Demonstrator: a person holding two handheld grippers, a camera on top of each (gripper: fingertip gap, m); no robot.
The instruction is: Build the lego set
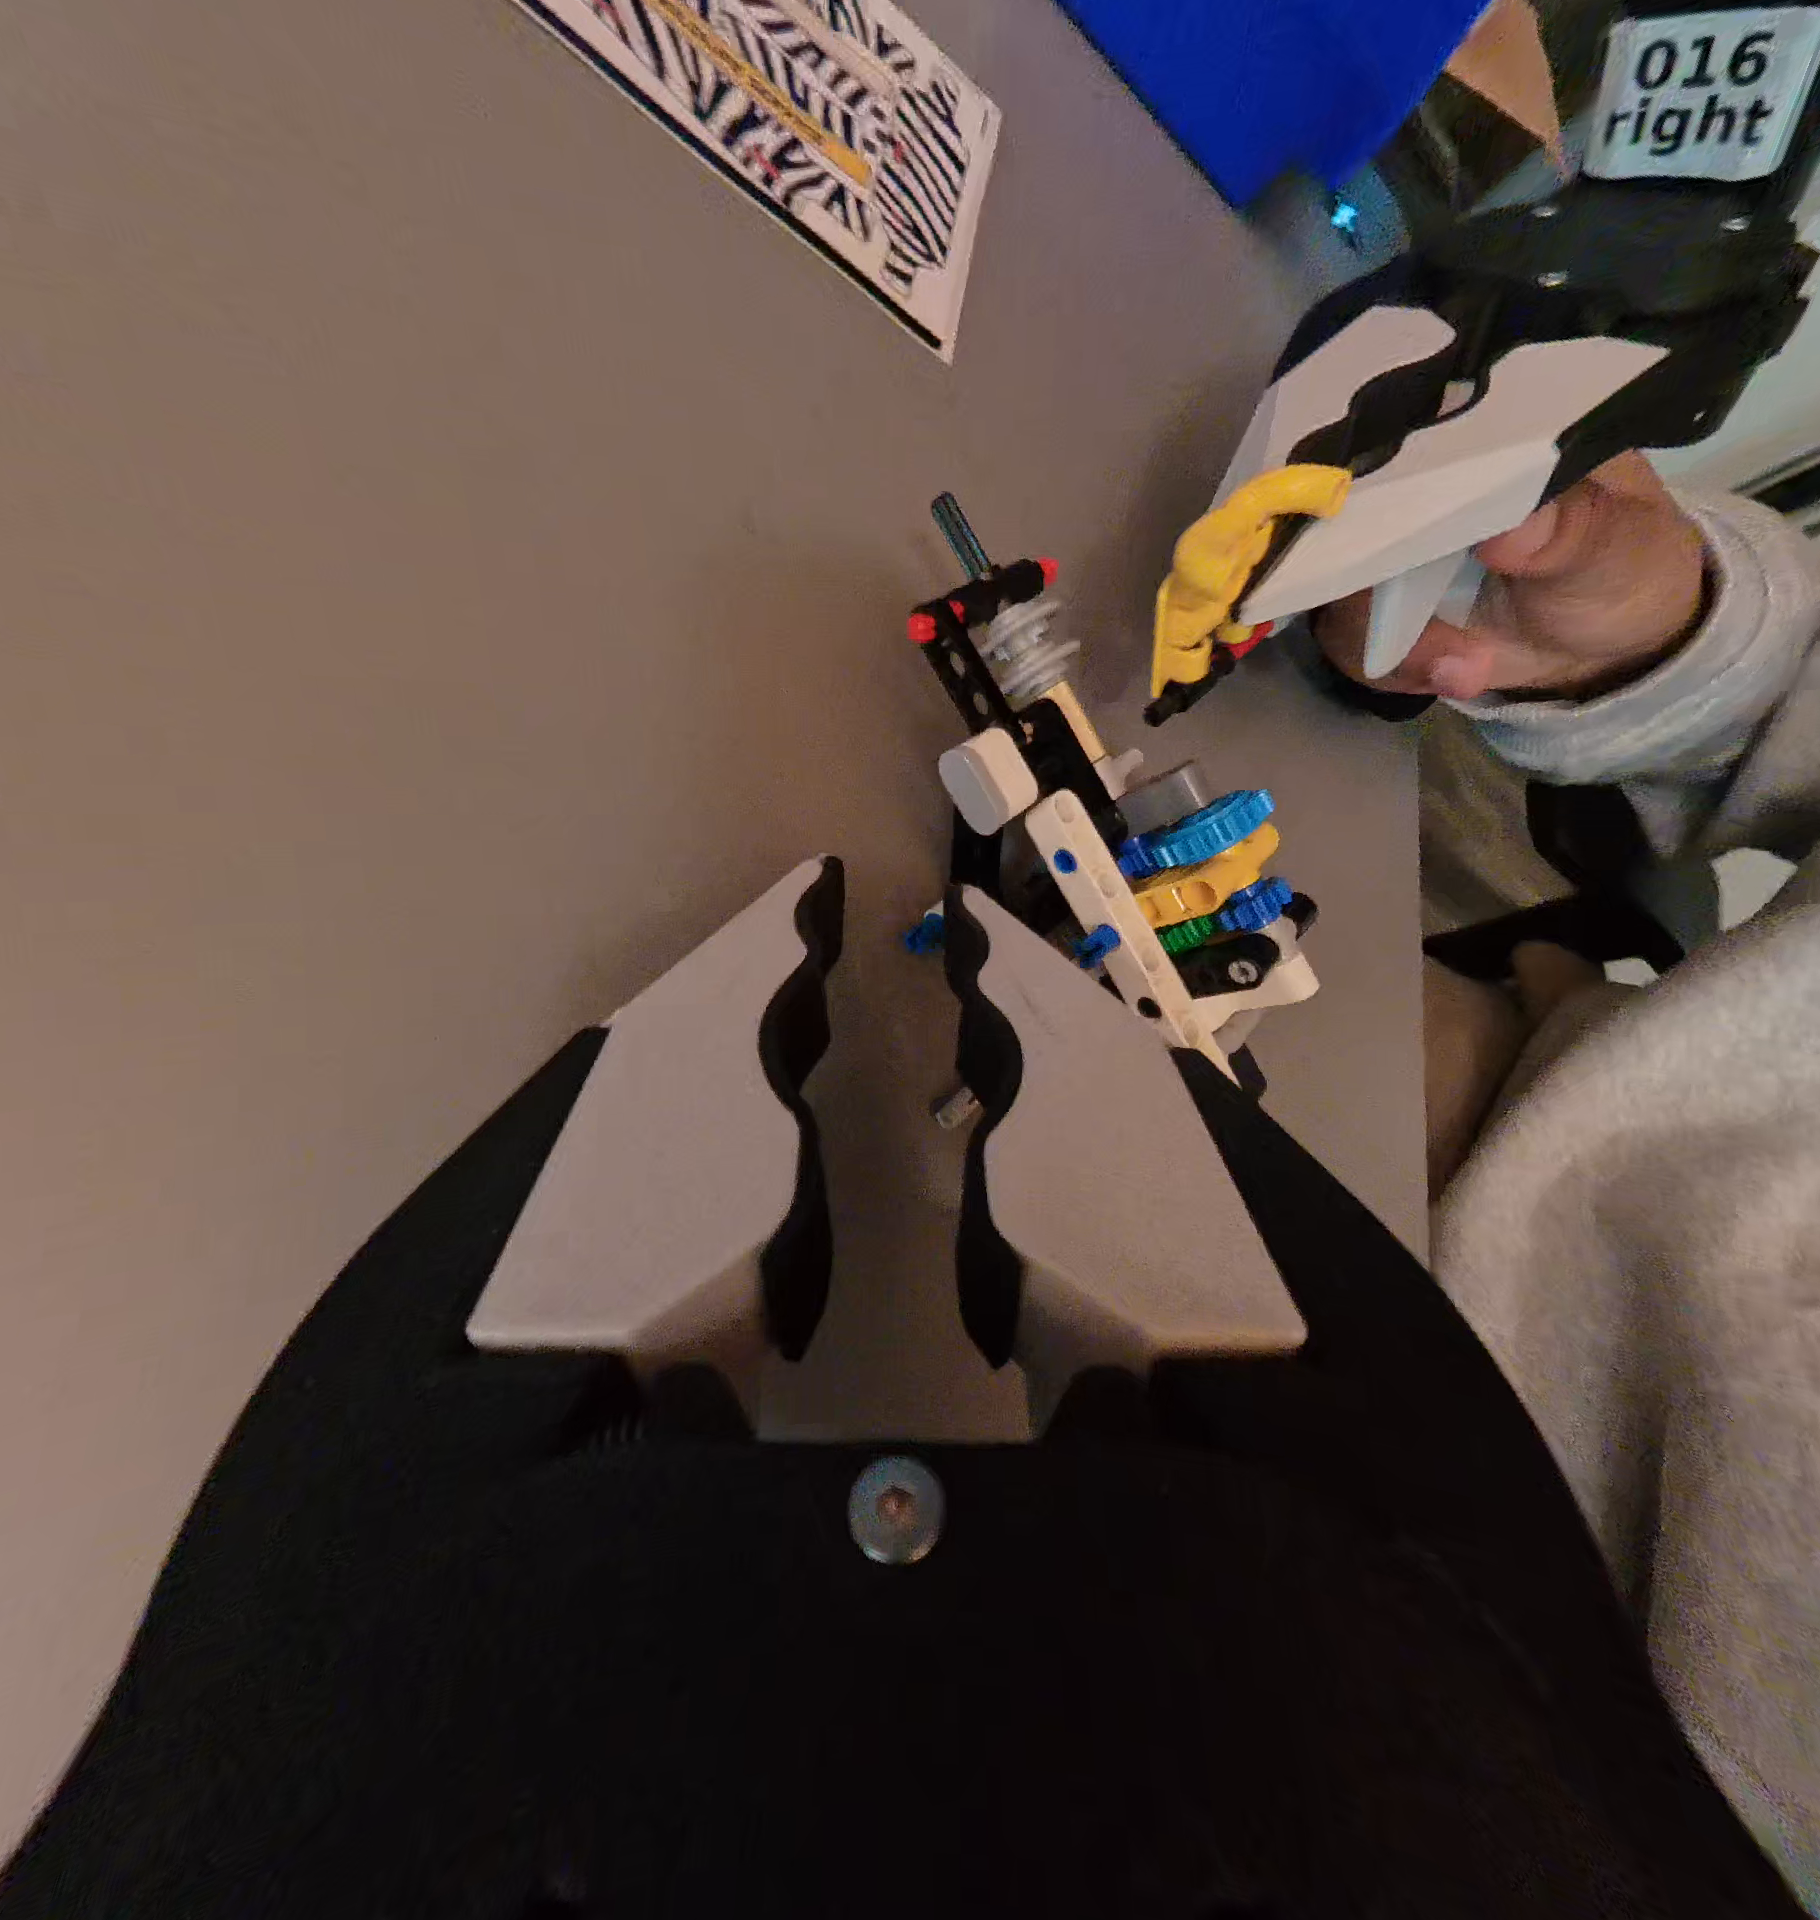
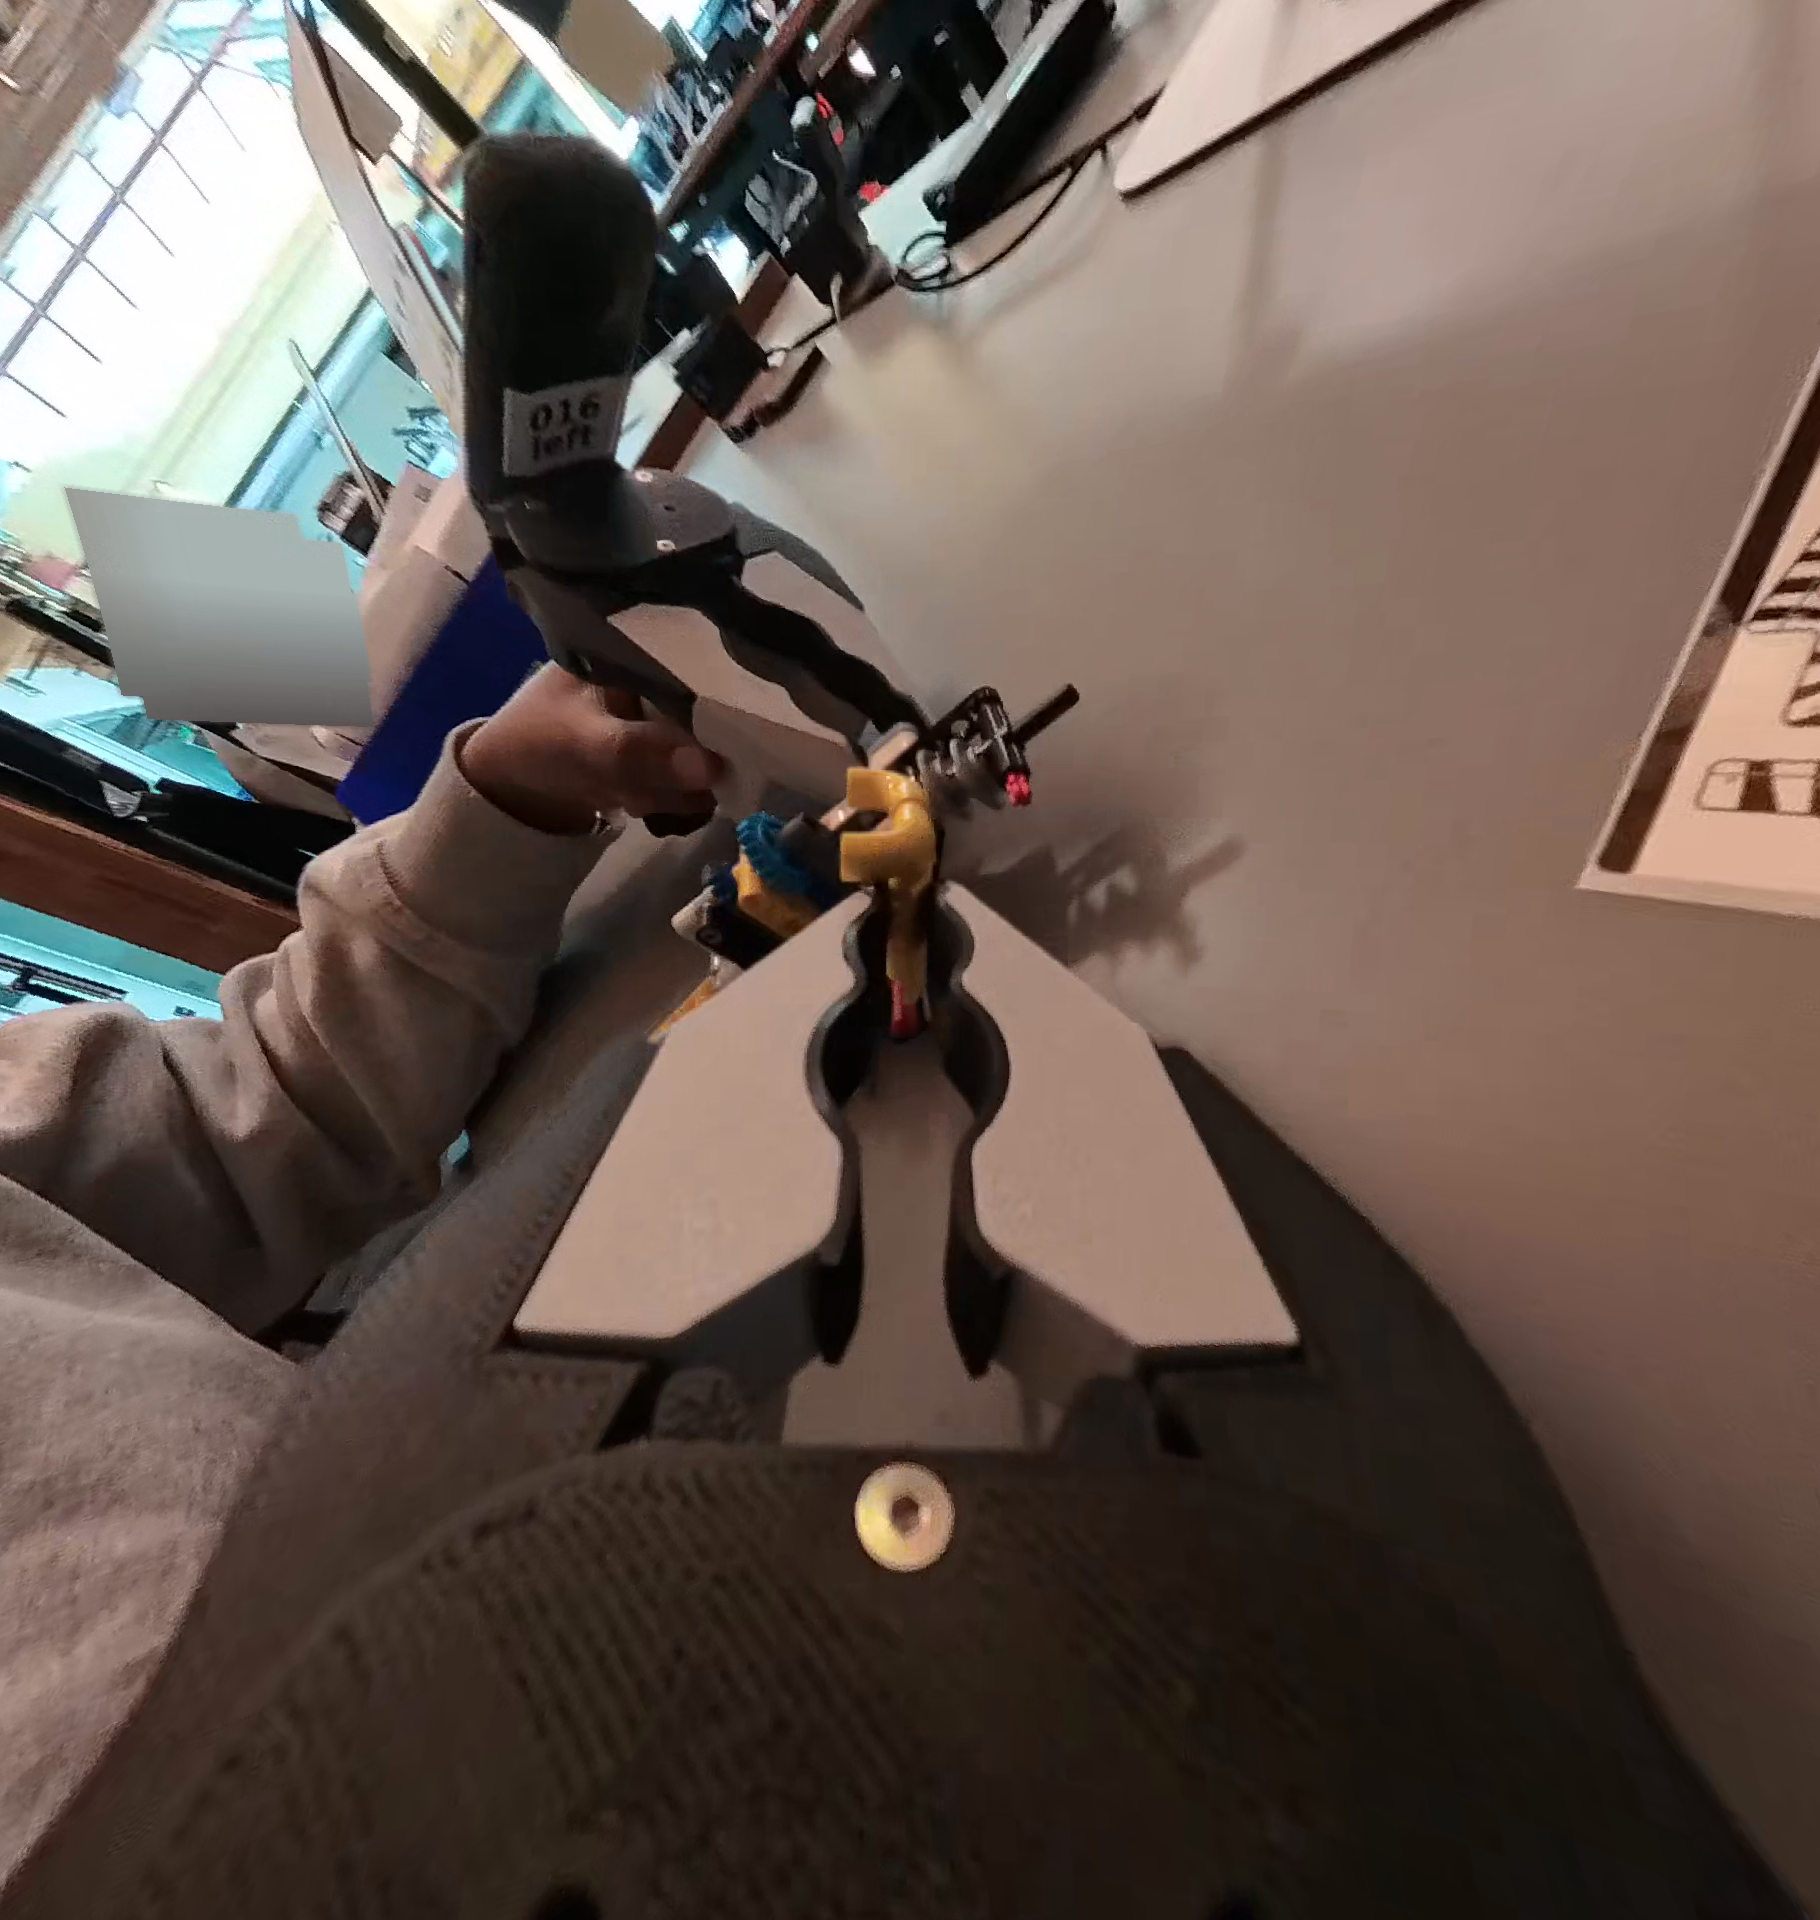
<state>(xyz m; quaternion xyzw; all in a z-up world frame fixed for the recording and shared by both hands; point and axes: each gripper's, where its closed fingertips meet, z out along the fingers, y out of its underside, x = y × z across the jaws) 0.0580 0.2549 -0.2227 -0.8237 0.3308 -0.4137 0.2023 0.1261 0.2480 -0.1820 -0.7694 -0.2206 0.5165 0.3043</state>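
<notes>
Partly built lego assembly [image 1: 1093,831] of black and white beams, grey spring and stacked blue, yellow and green gears stands on the grey tabletop [image 1: 366,727] beside the left tongs [image 1: 890,894], which are parted and gripping nothing. Right tongs [image 2: 901,935] are clamped on a curved yellow lego piece [image 1: 1223,571] just above the assembly, not yet attached. I'd judge it mid-build: core done, yellow piece pending.

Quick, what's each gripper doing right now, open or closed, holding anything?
Left gripper: open, holding nothing, beside the lego model.
Right gripper: closed on a yellow lego piece.
</notes>
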